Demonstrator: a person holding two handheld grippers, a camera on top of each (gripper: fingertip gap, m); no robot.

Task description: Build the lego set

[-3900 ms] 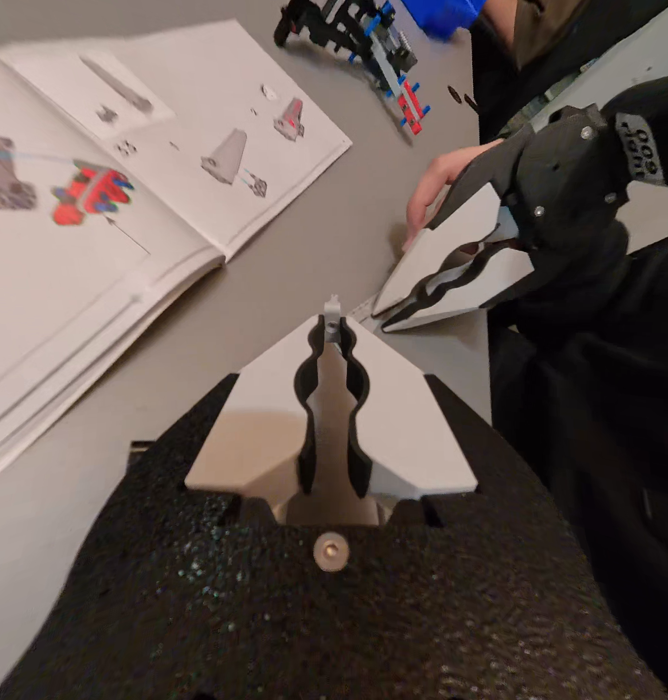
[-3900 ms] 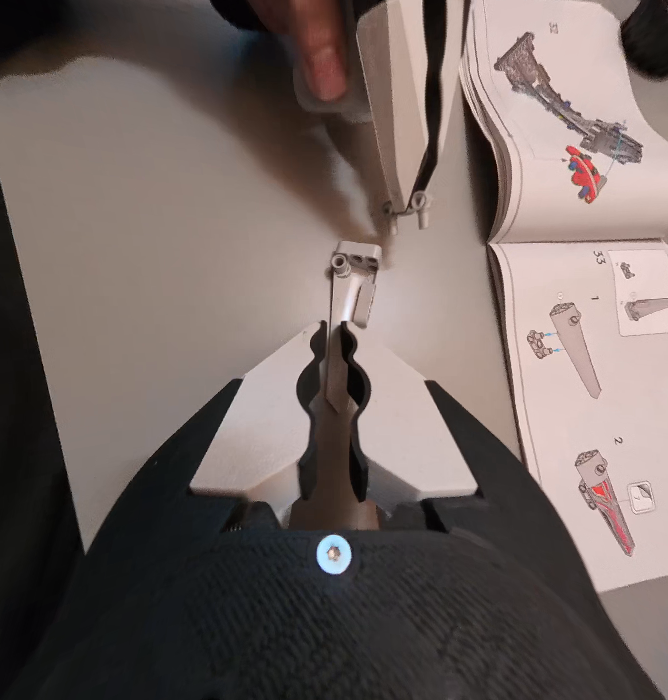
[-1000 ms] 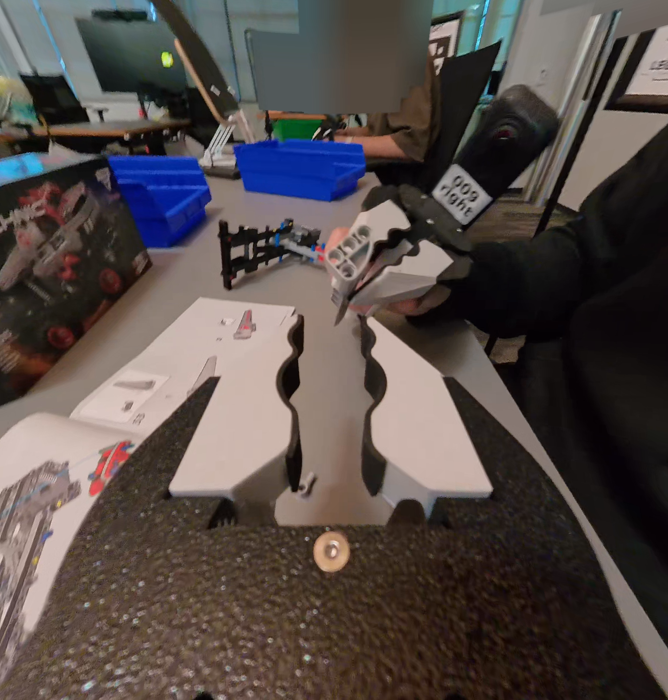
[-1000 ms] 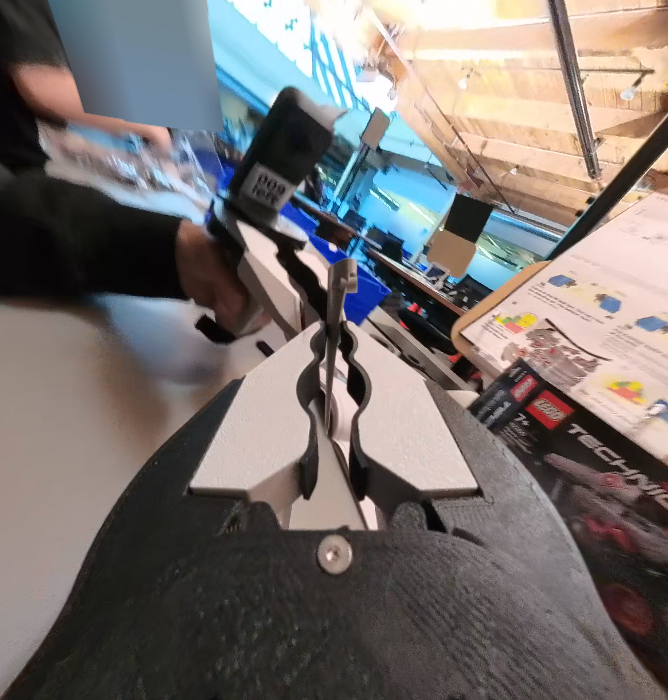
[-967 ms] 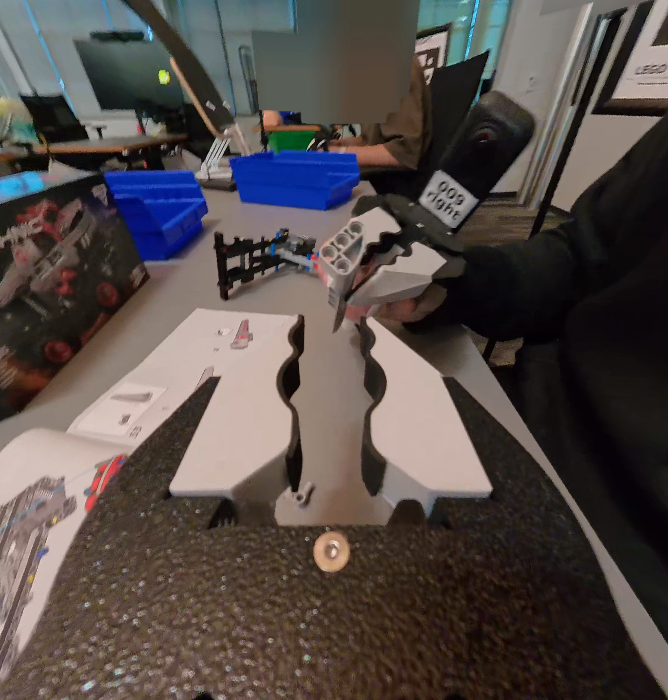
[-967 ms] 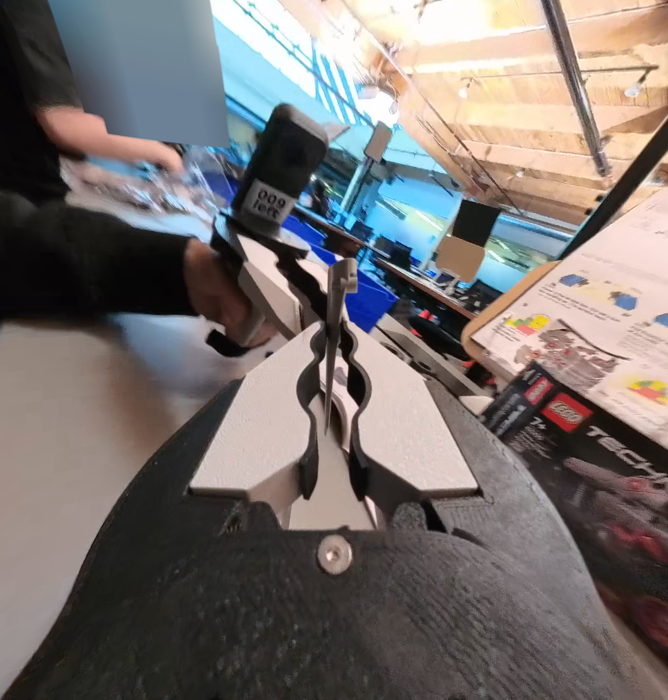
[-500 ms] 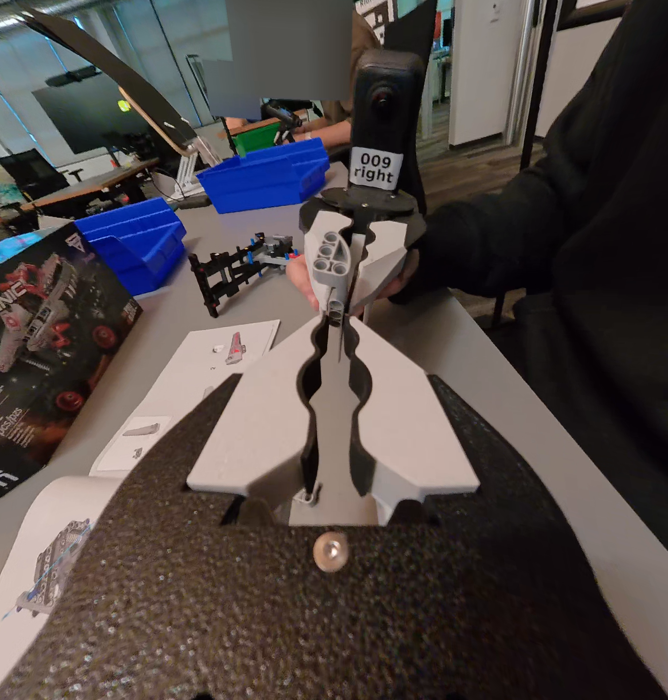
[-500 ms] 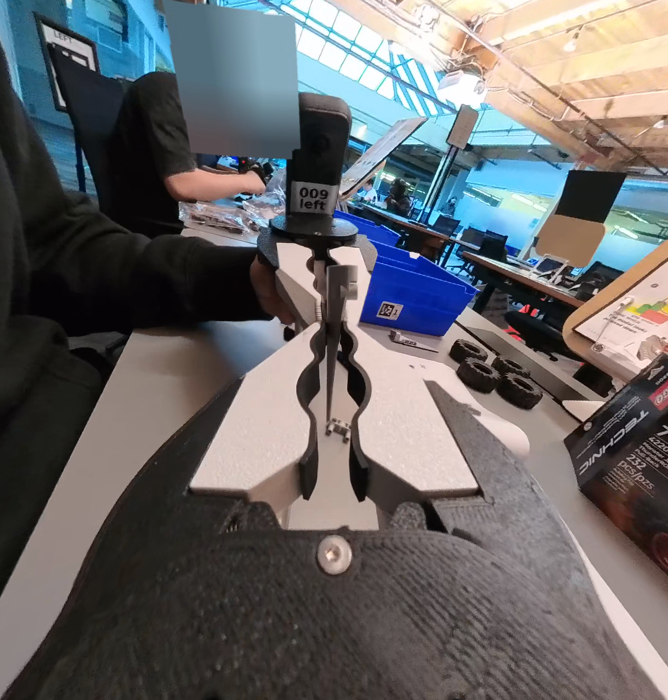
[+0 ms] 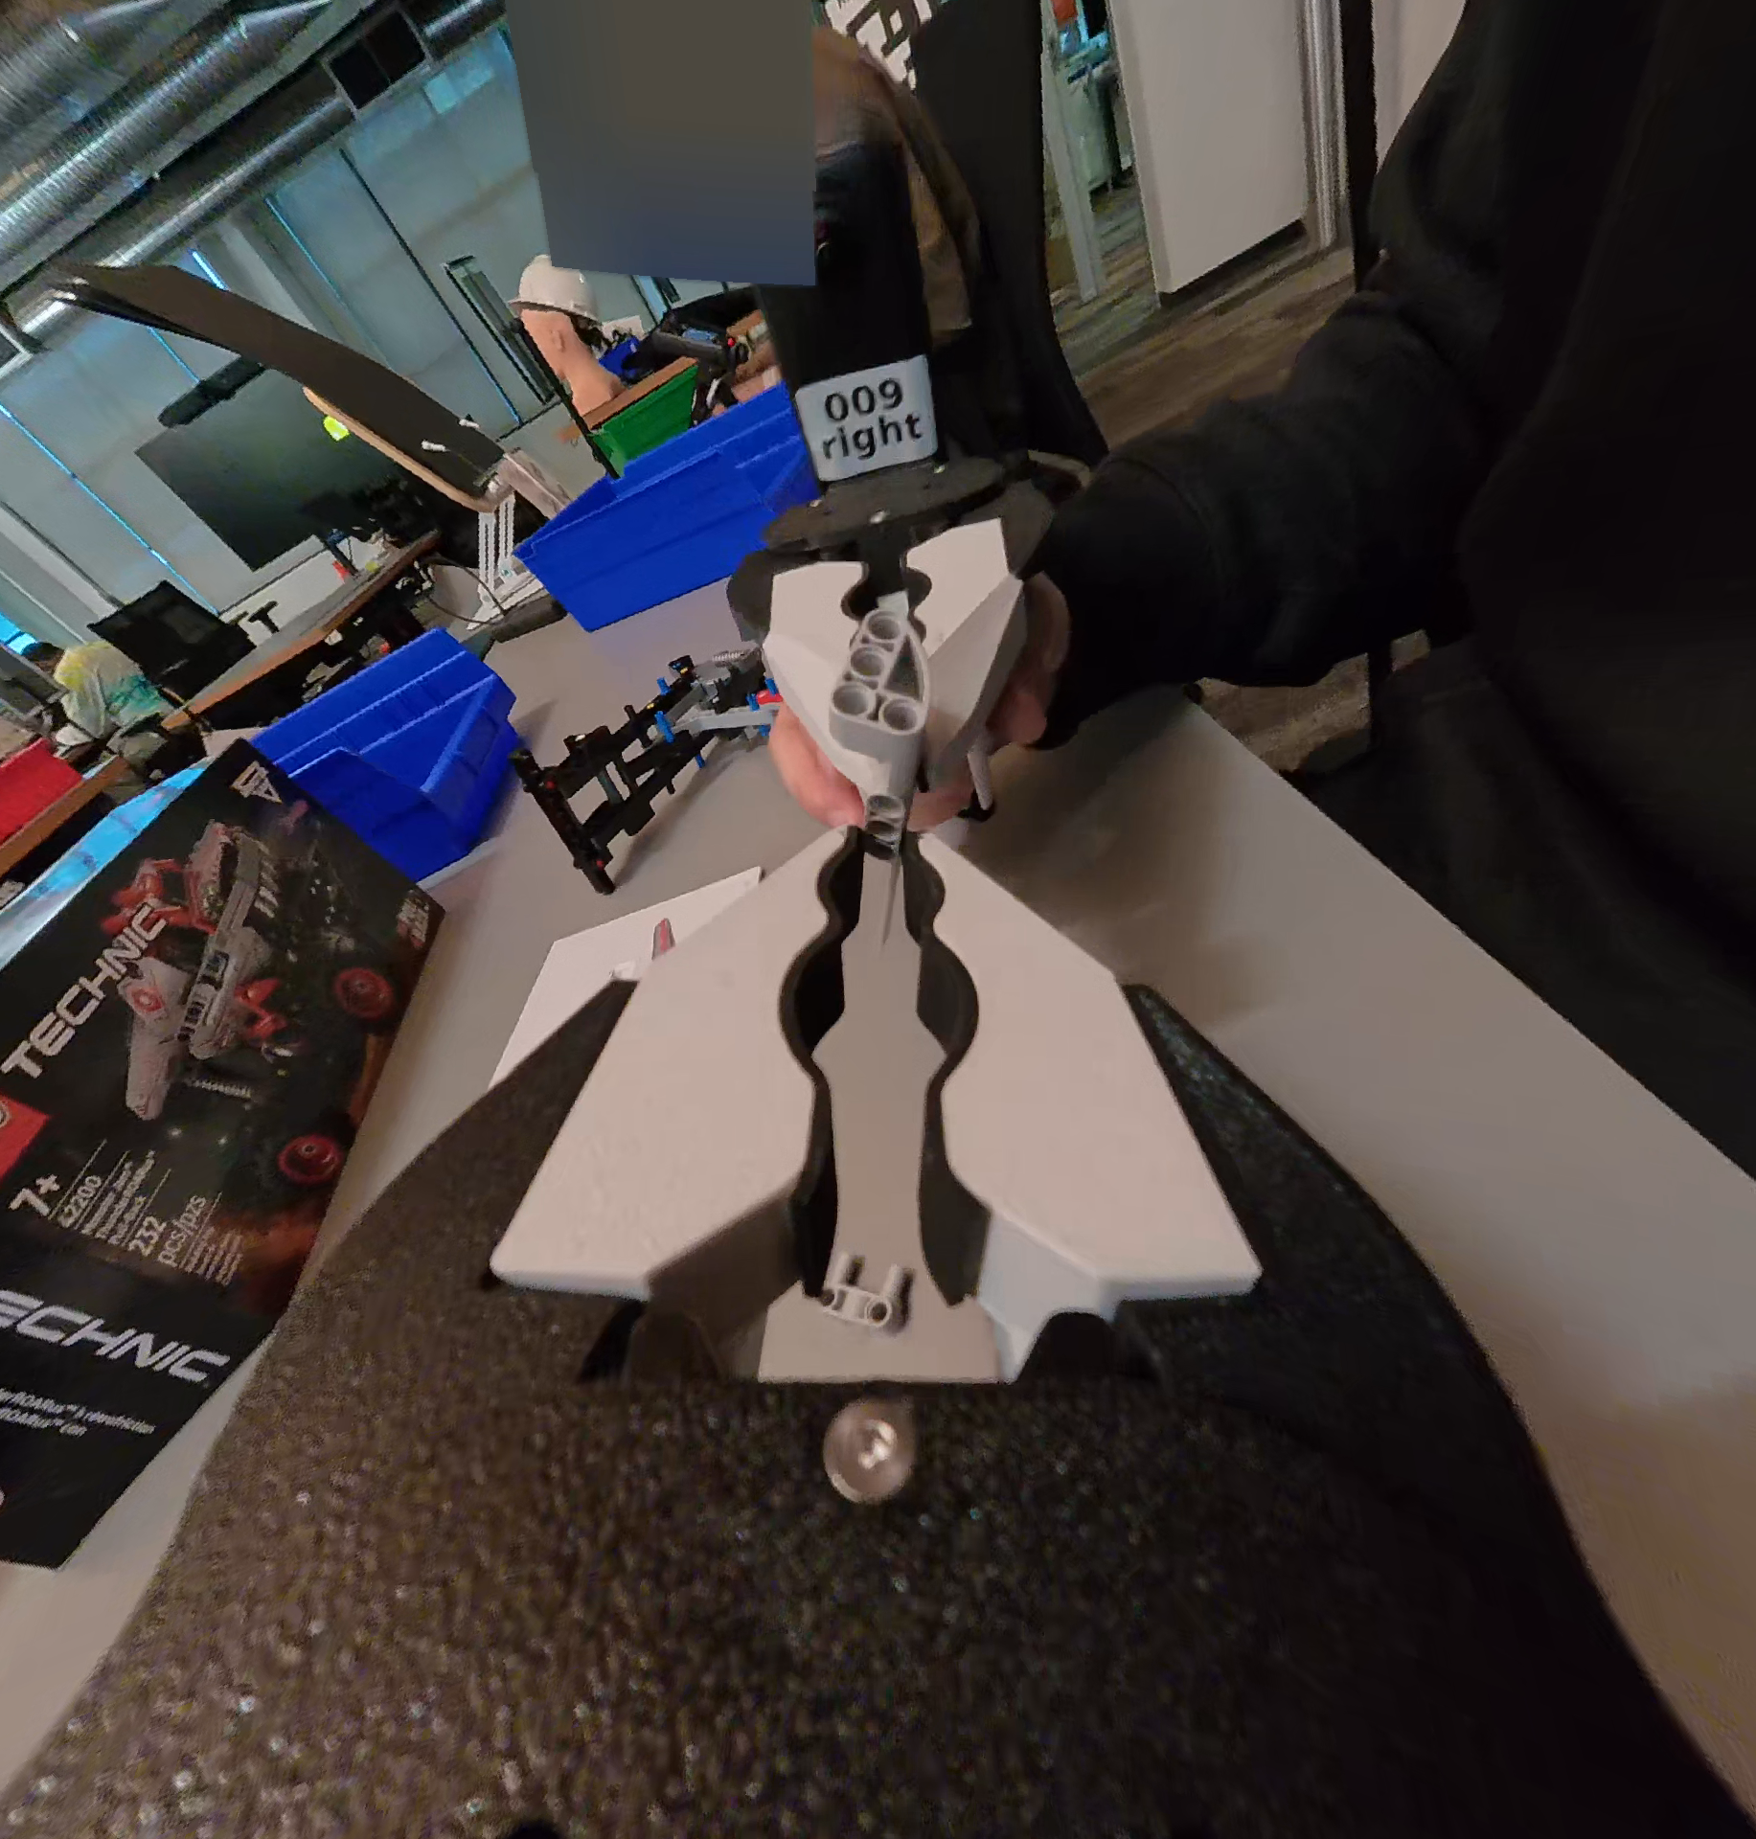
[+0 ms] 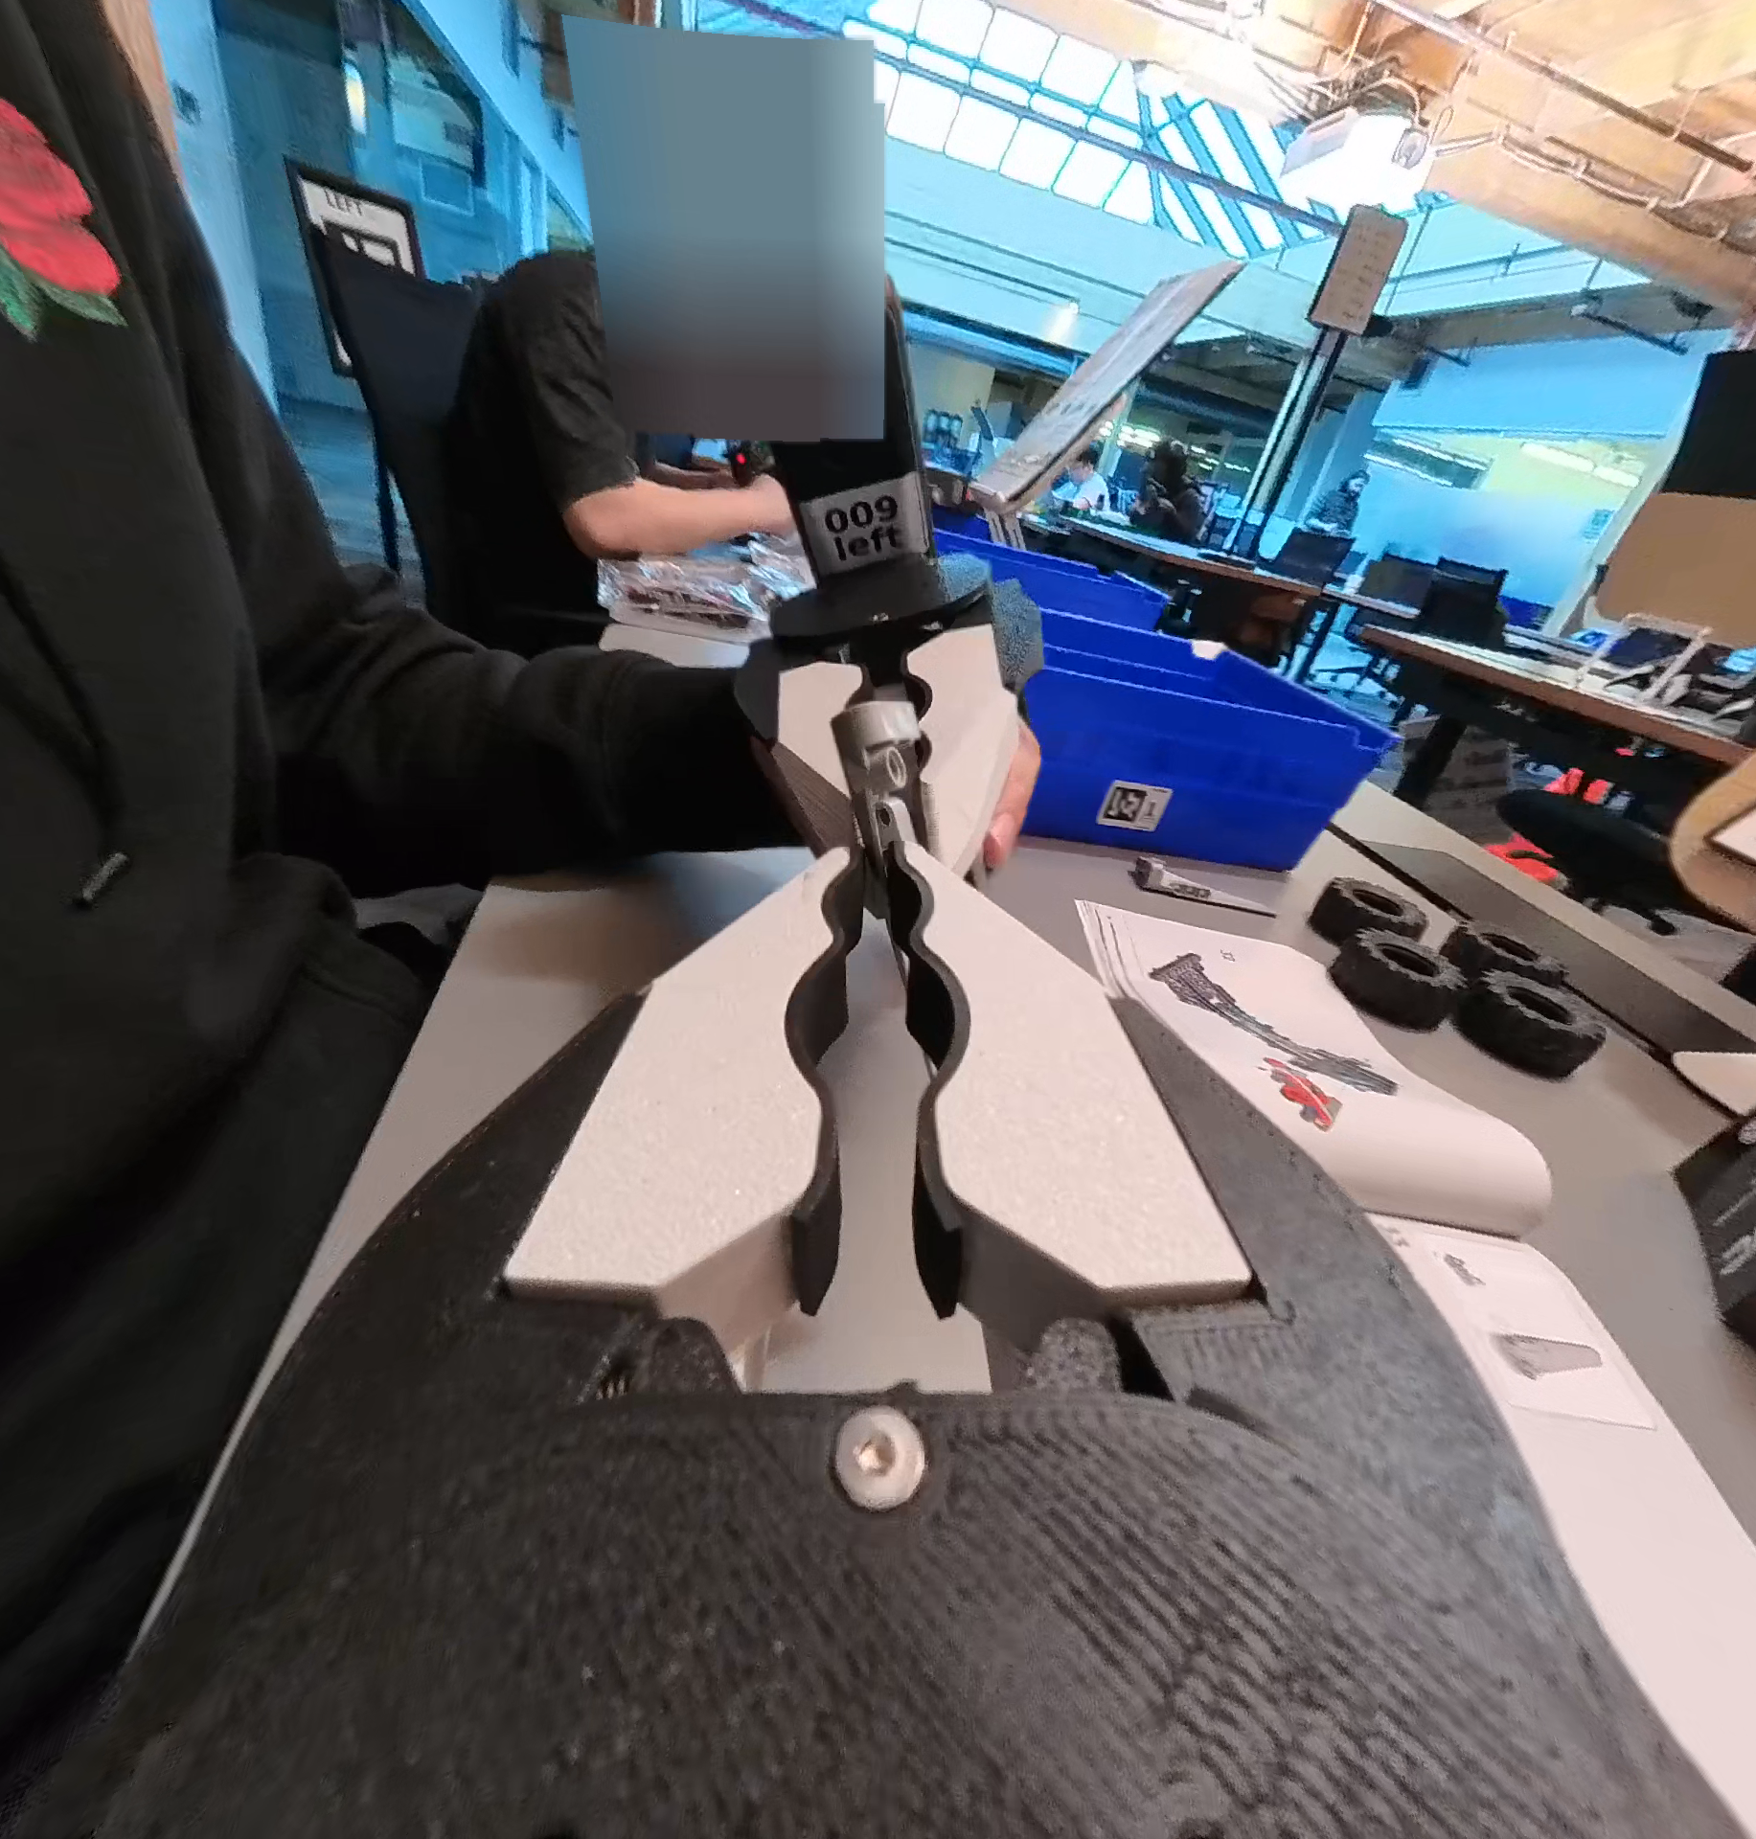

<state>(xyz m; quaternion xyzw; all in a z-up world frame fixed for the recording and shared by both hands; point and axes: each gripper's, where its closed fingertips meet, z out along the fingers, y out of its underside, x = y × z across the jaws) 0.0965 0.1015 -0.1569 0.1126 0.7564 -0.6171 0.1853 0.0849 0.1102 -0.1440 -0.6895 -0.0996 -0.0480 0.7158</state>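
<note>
My right gripper is shut on a long grey tapered Lego panel, held up above the grey table. The left wrist view shows the panel's wide holed end in front of the right gripper's white fingers. My left gripper faces it tip to tip, jaws closed to a narrow gap around the panel's lower end. A small grey connector shows through the gap at the base of the left fingers, seemingly on the table below.
A black partly built Lego frame and blue bins stand farther back. The set's box is at the left. The open manual, several black tyres and another grey panel lie to the right. A person sits behind. My two grippers' fingertips are within a few centimetres of each other.
The left gripper, open a second ago with the small connector dropped, has closed and moved up to the panel. The two grippers have come closer, and the panel now sits tilted in the right jaws.
</note>
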